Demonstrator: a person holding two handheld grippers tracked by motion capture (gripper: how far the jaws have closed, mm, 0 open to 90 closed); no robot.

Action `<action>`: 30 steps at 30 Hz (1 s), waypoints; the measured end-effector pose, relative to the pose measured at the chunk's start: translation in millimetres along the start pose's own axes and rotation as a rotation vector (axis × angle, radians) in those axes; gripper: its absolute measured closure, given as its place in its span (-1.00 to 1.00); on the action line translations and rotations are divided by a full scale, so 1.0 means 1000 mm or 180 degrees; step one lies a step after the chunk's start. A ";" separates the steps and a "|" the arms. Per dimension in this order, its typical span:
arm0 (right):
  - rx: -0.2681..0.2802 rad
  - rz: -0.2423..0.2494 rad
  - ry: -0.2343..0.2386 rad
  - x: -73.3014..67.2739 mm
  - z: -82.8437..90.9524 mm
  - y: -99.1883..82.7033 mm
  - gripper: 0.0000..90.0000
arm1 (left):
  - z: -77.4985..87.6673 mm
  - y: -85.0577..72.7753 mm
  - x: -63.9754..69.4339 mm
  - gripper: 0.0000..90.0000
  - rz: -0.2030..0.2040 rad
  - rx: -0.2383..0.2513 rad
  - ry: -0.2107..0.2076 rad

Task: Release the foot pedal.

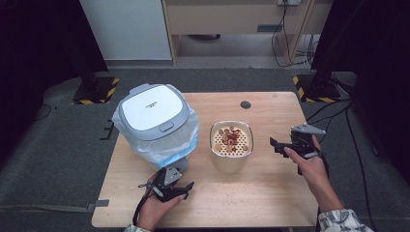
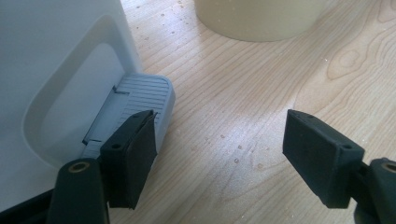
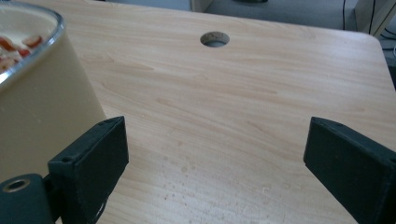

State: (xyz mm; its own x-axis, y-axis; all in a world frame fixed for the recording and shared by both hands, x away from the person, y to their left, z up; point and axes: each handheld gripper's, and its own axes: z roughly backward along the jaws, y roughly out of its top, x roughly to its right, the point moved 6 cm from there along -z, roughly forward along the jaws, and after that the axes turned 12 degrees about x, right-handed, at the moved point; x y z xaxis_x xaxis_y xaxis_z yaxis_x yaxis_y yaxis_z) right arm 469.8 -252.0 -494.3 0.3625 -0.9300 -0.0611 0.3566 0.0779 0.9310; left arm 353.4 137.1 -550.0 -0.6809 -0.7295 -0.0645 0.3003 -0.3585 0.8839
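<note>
A pedal bin (image 1: 153, 121) with a white and grey lid and a plastic liner stands on the left of the wooden table (image 1: 270, 193). Its grey foot pedal (image 2: 140, 100) lies right beside the left jaw of my left gripper (image 2: 219, 130), which is open over bare wood. At the table's middle stands a cream container (image 1: 231, 154) with a strainer holding reddish-brown pieces (image 1: 232, 137). My right gripper (image 1: 276, 146) is open just right of it. Its left jaw is close to the container wall (image 3: 42, 107), and nothing is between the jaws.
A round cable hole (image 1: 245, 104) sits near the table's far edge. Bare wood lies between the container and the right edge. Black stands with striped bases are on the carpet behind the table, with cables at the right.
</note>
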 end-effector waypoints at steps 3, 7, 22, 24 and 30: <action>-0.0023 -0.0069 -0.0015 0.001 -0.001 -0.010 -0.84 | -0.001 0.000 0.001 -0.46 0.0009 -0.0006 -0.0026; -0.0110 -0.0078 -0.0016 0.000 -0.005 -0.023 -0.85 | -0.002 -0.001 0.003 -0.47 0.0003 -0.0025 -0.0043; -0.0488 -0.0153 -0.0059 0.005 -0.031 -0.052 -0.87 | -0.004 -0.002 0.005 -0.50 -0.0005 -0.0036 -0.0093; -0.0498 -0.0216 -0.0094 0.008 -0.035 -0.054 -0.87 | -0.004 -0.002 0.006 -0.50 -0.0010 -0.0040 -0.0091; -0.0548 -0.0246 -0.0206 0.015 -0.045 -0.061 -0.87 | -0.005 -0.002 0.007 -0.51 -0.0020 -0.0043 -0.0102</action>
State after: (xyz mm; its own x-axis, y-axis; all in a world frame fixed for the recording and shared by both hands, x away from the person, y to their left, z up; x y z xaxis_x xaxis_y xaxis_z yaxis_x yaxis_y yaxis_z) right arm 492.3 -255.0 -568.2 0.2743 -0.9563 -0.1015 0.5252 0.0605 0.8488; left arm 351.6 129.9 -554.9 -0.7039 -0.7082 -0.0550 0.3047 -0.3709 0.8773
